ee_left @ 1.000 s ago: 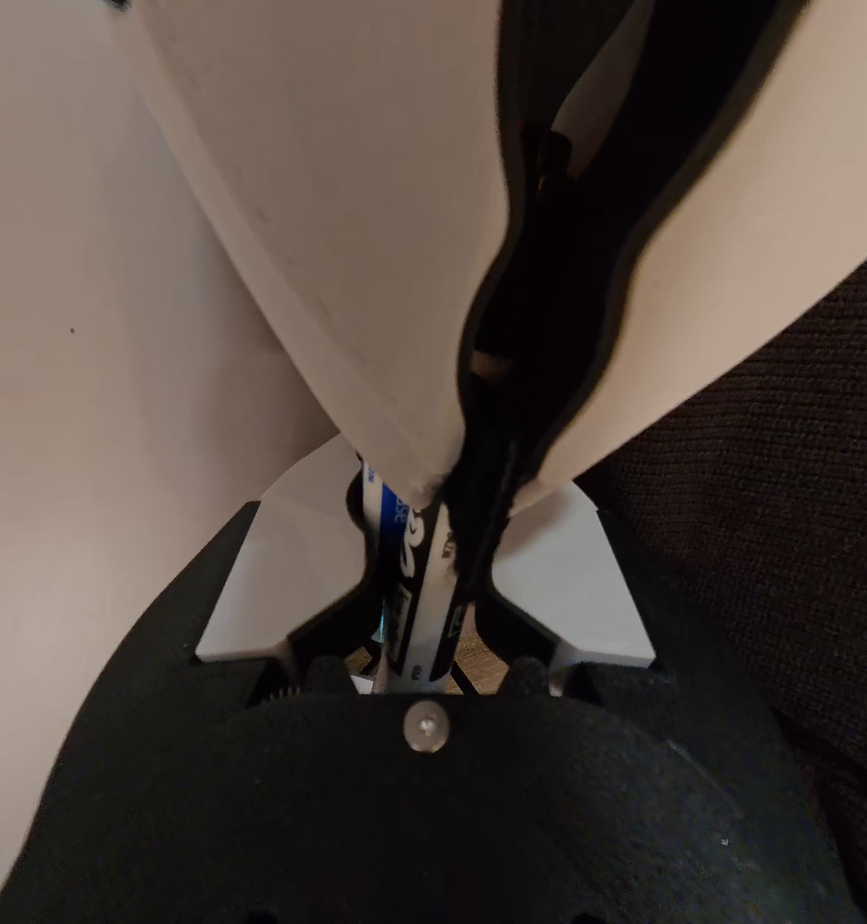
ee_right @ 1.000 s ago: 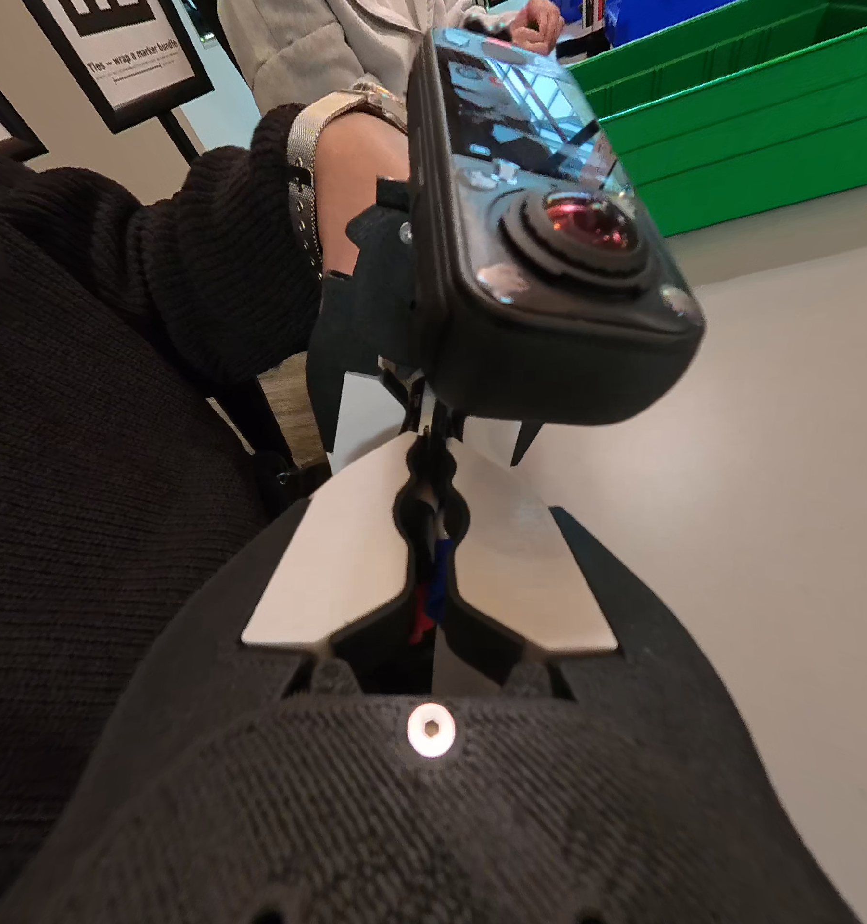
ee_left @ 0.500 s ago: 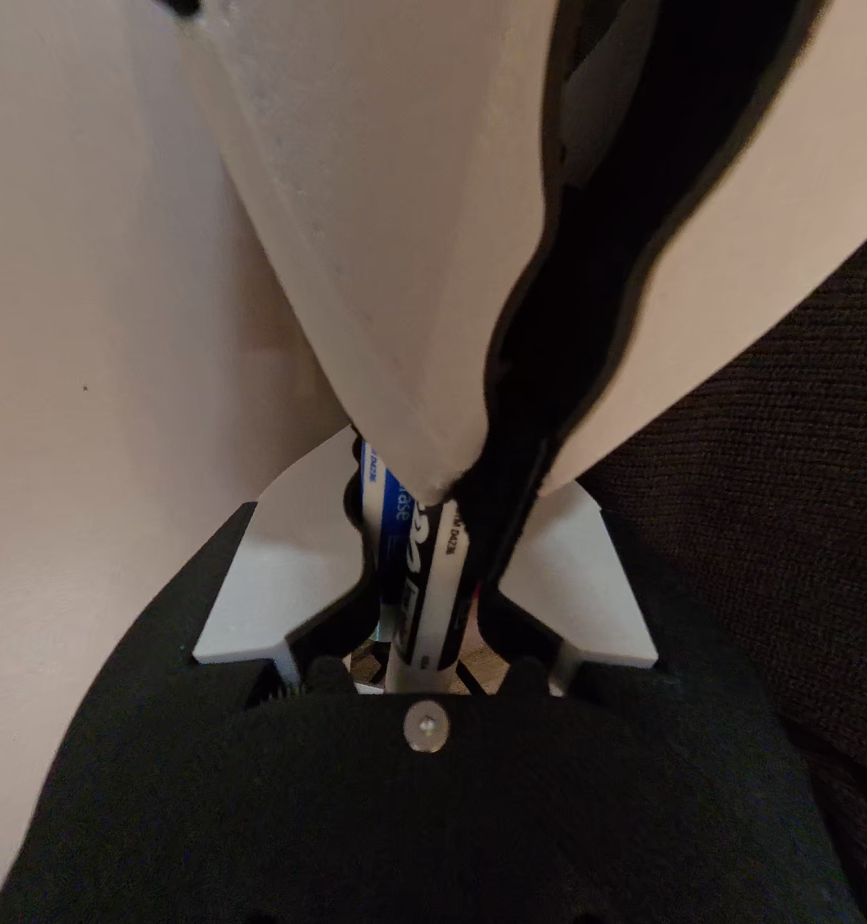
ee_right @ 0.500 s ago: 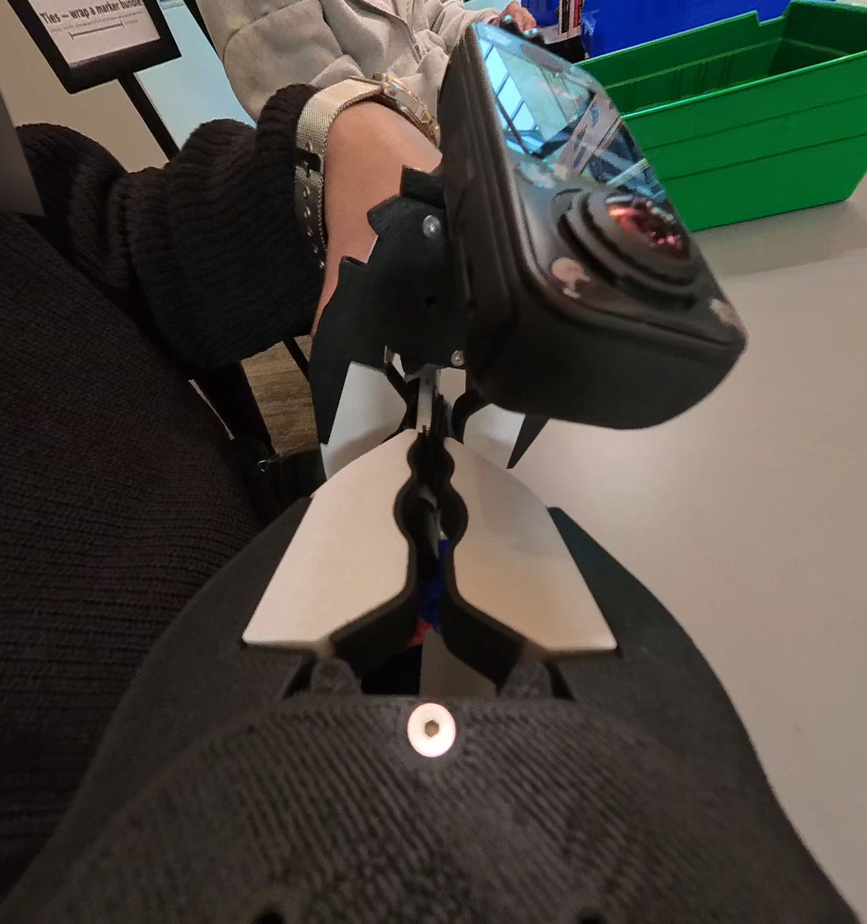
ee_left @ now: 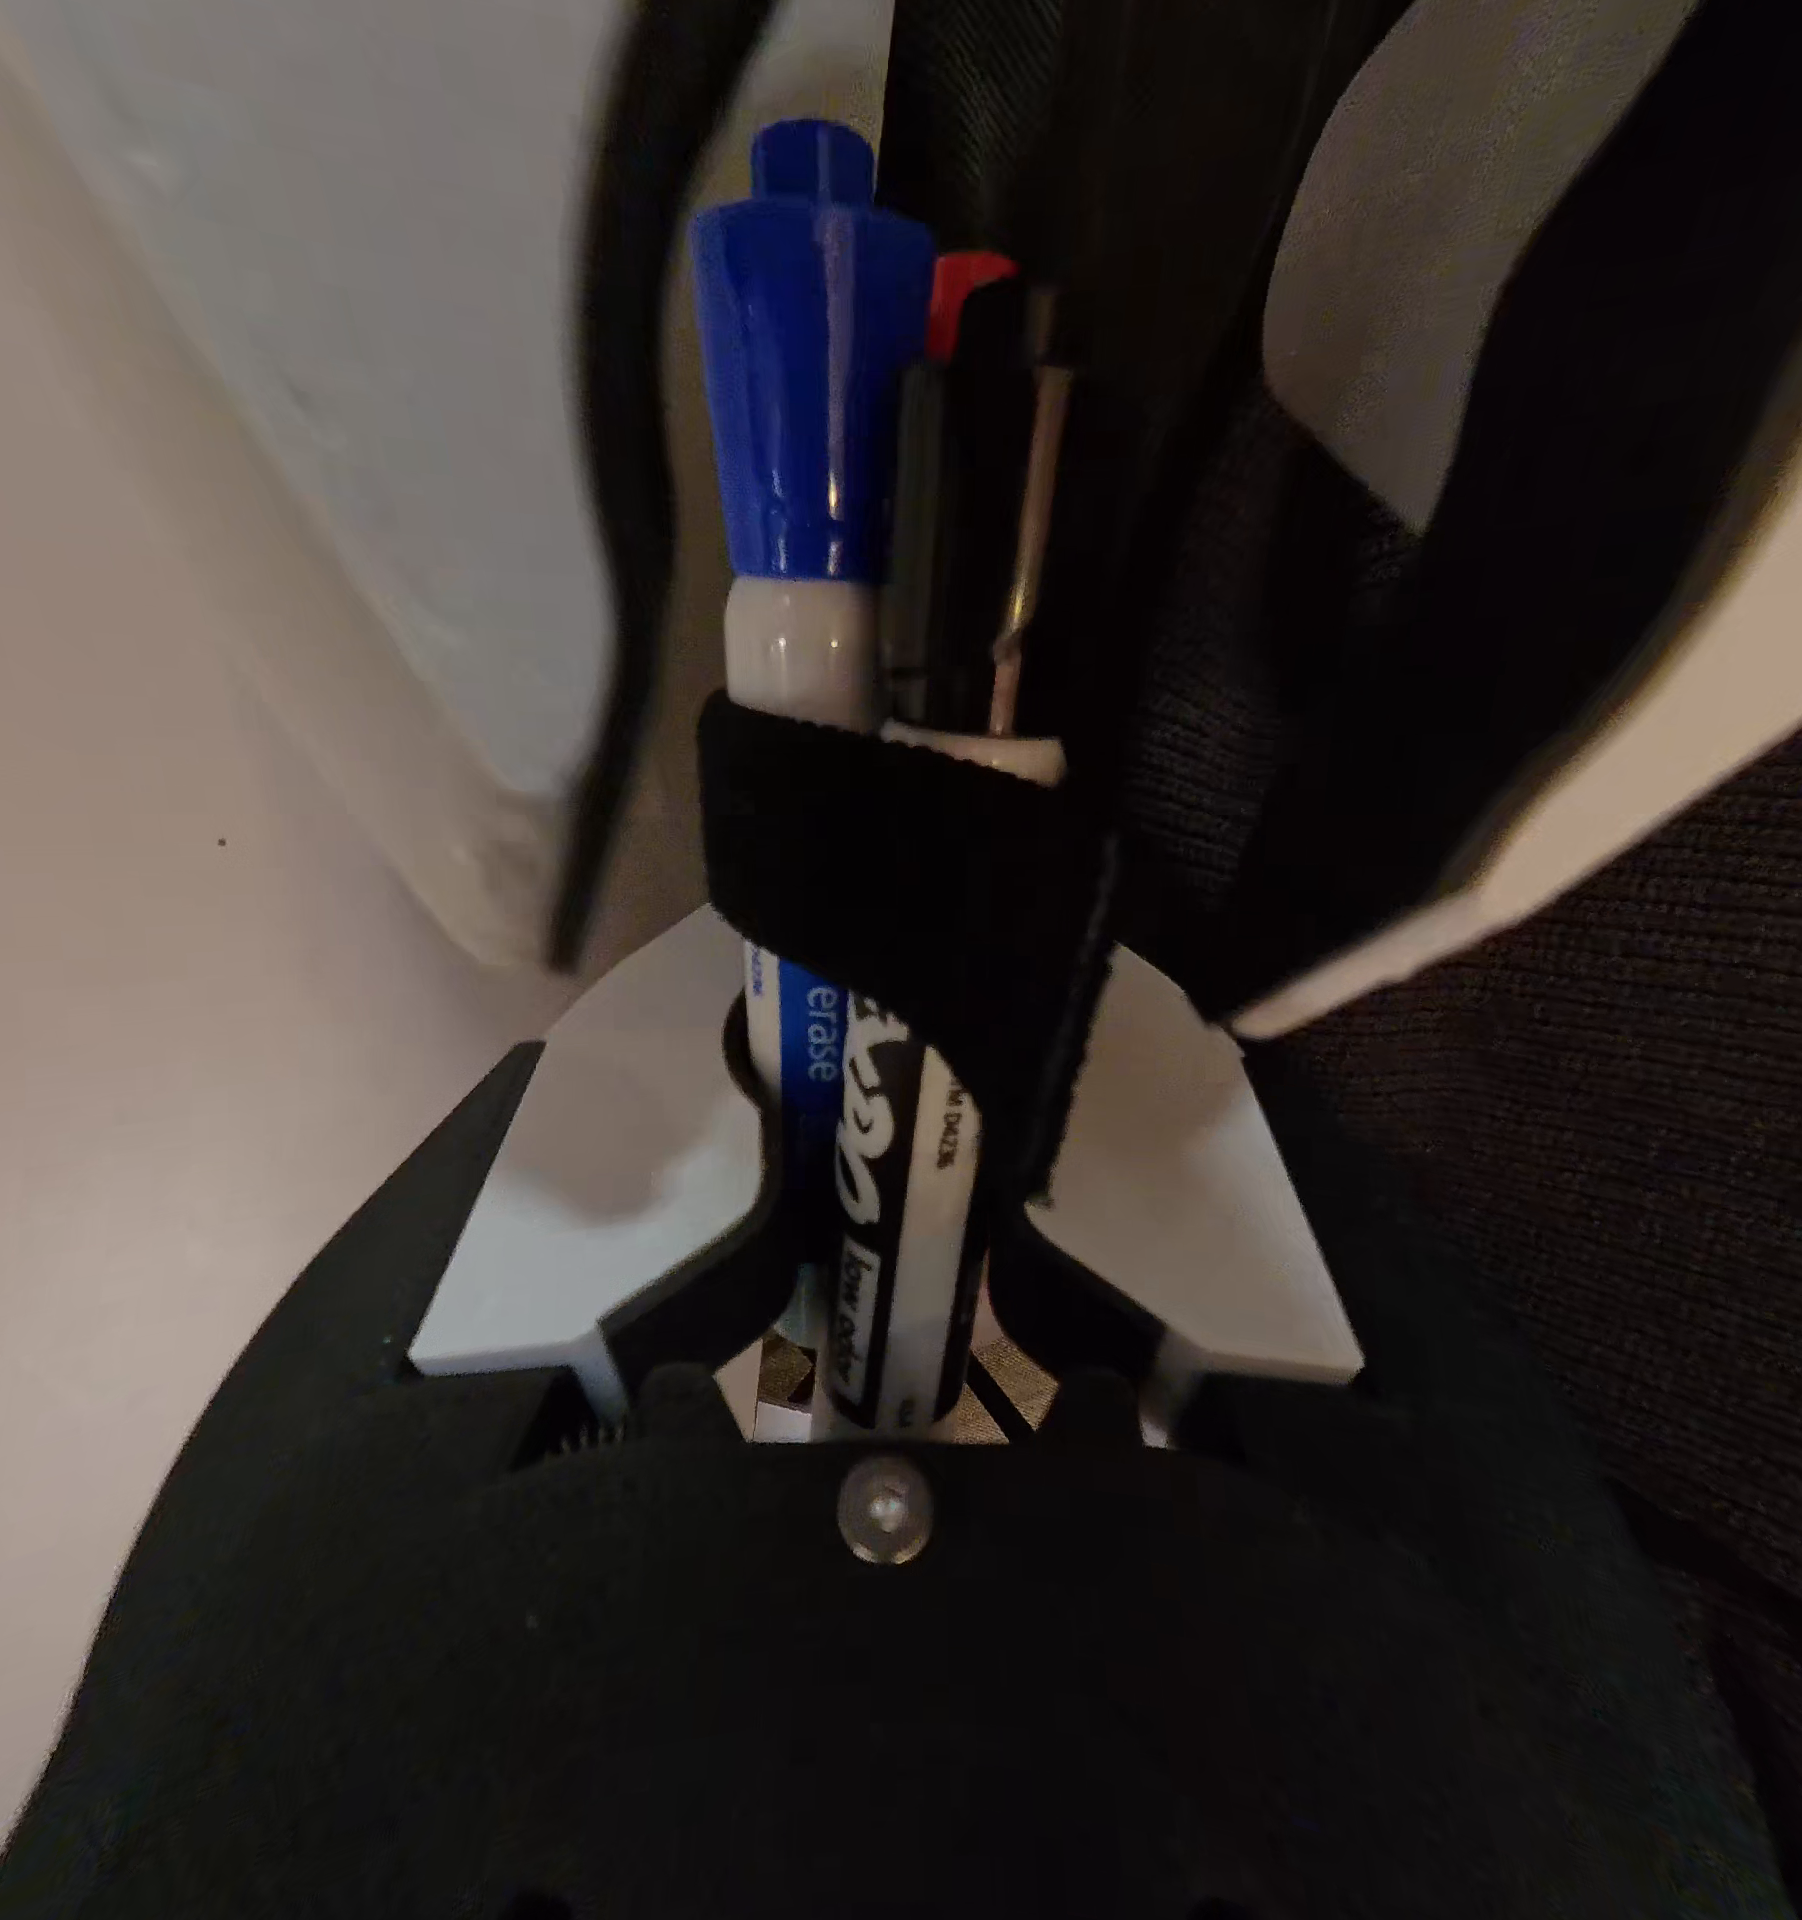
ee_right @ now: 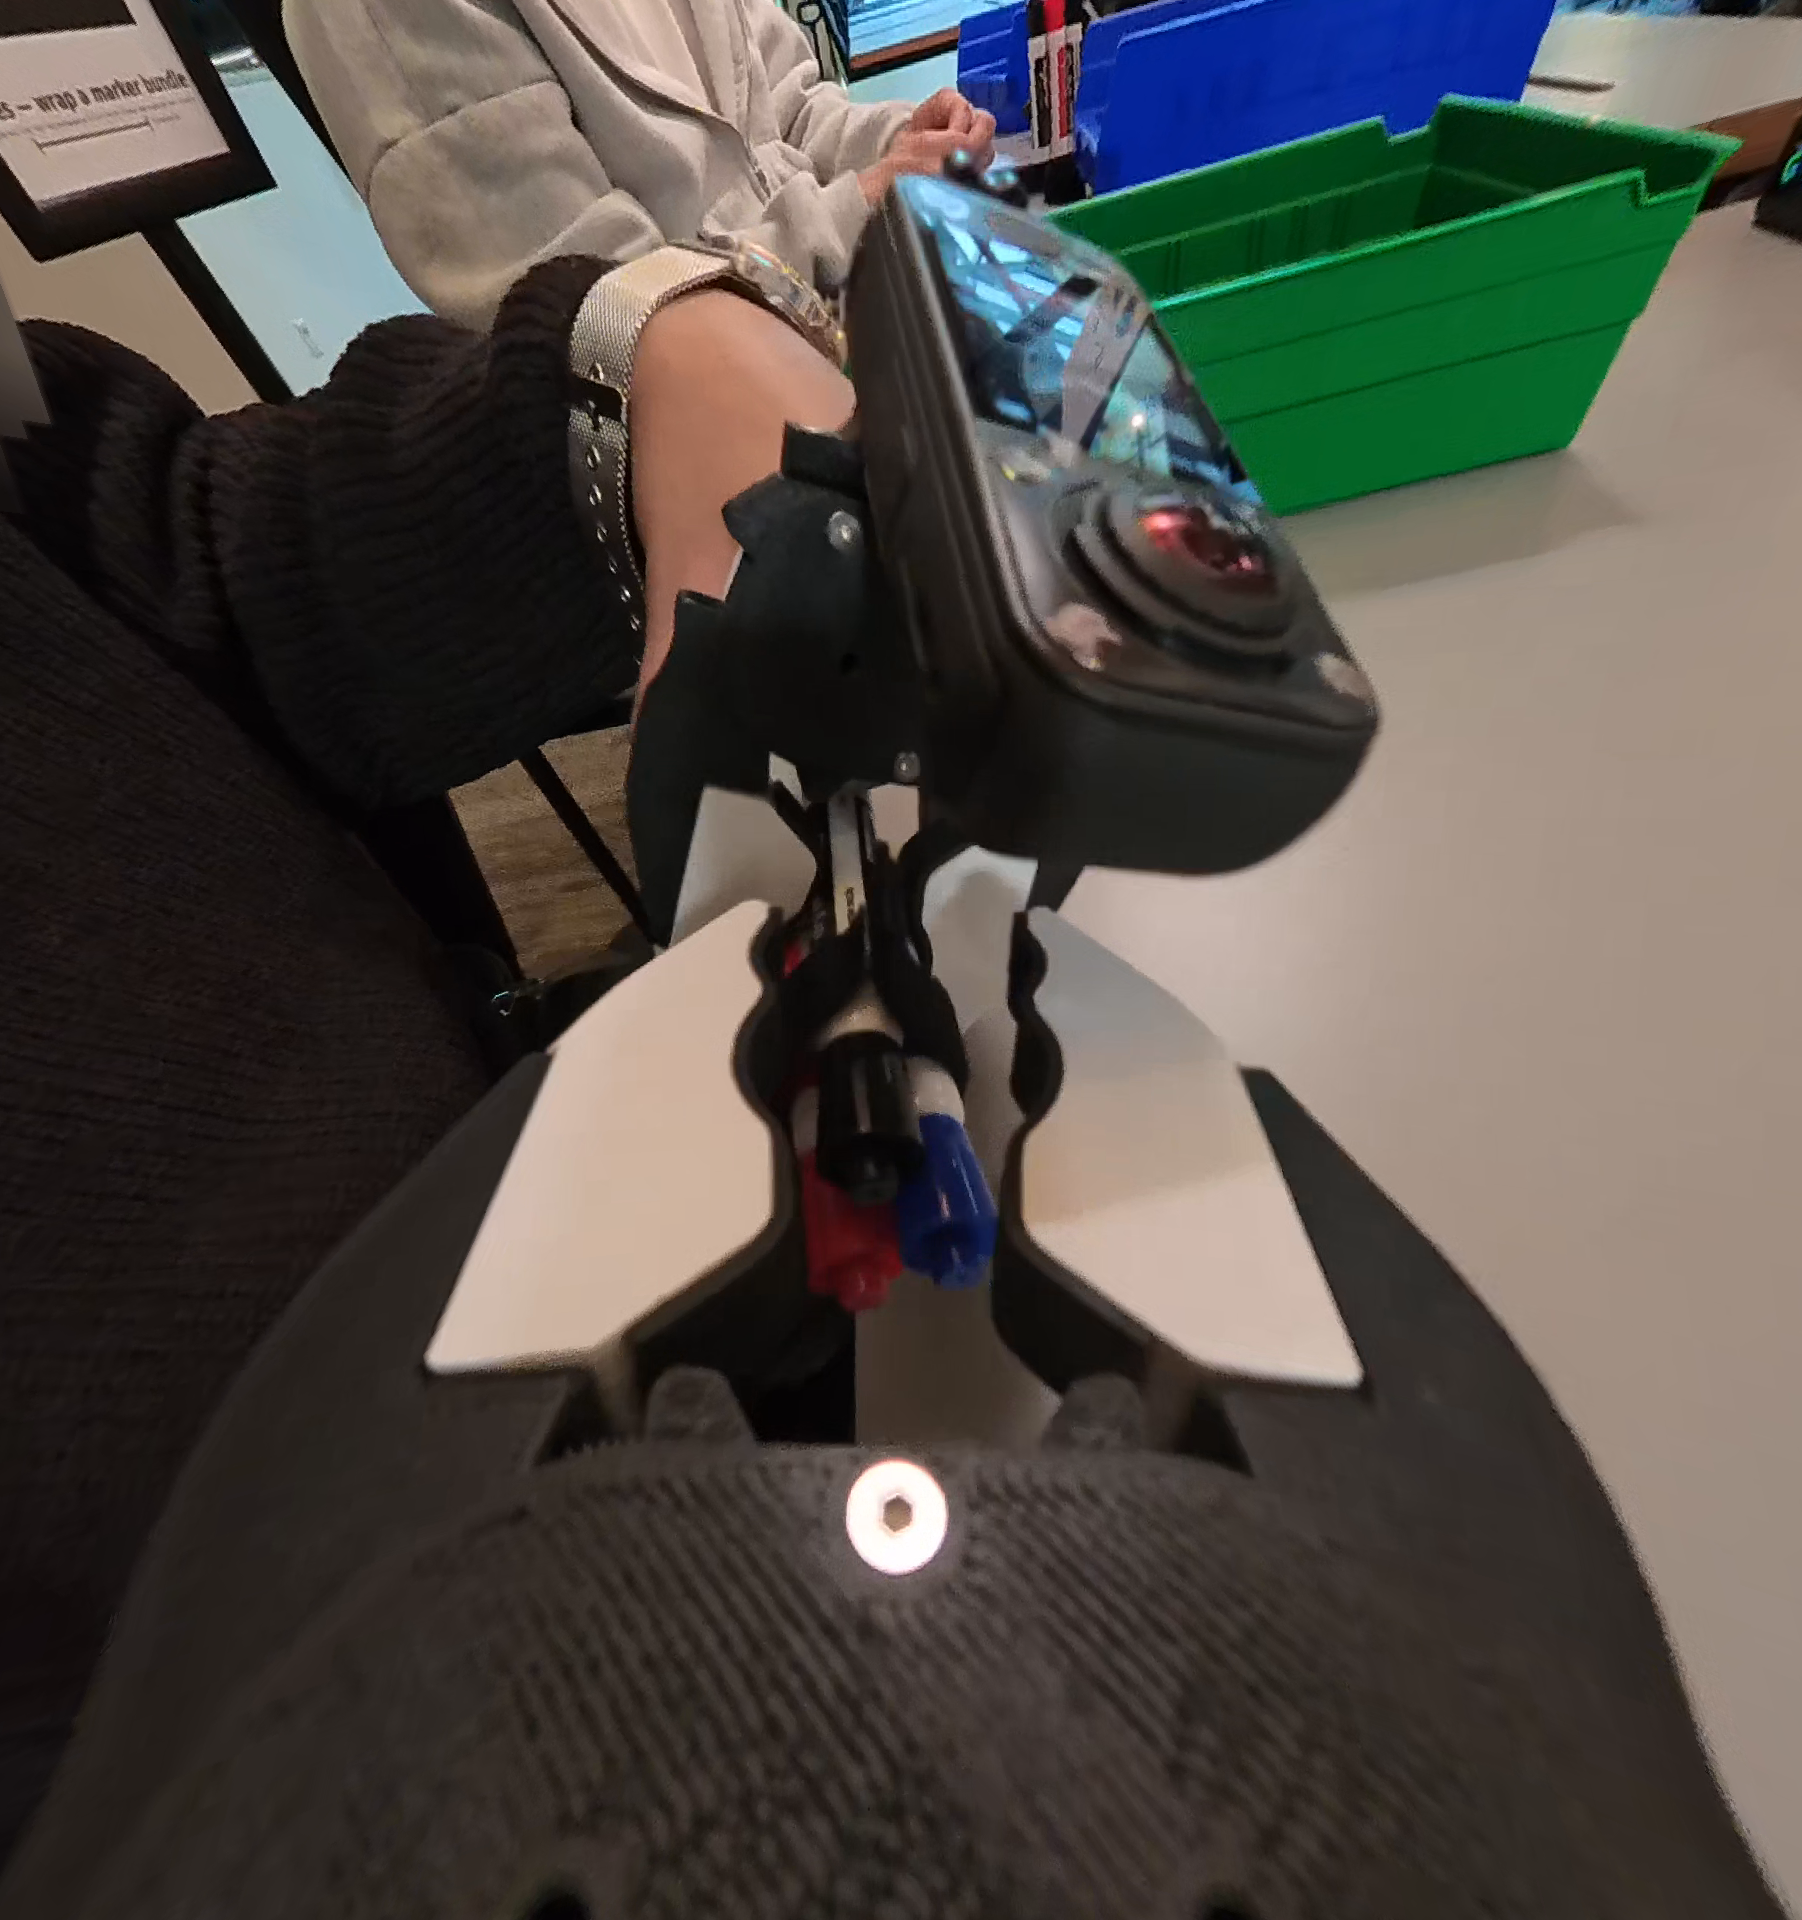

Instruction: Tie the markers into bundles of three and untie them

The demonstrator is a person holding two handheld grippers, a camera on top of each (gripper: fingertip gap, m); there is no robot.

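While my left gripper (ee_left: 881, 1049) clamps the strapped markers (ee_left: 876, 1143) above the table (ee_right: 1499, 935), my right gripper (ee_right: 881, 956) gapes around their caps (ee_right: 902, 1195), near a green bin (ee_right: 1396, 312).

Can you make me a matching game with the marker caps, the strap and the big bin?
Things:
1. bin
2. strap
3. marker cap left of the black cap in the left wrist view
4. marker cap left of the blue one in the right wrist view

Colours:
A. red
B. green
C. black
D. blue

Pairs: 1-B, 2-C, 3-D, 4-A
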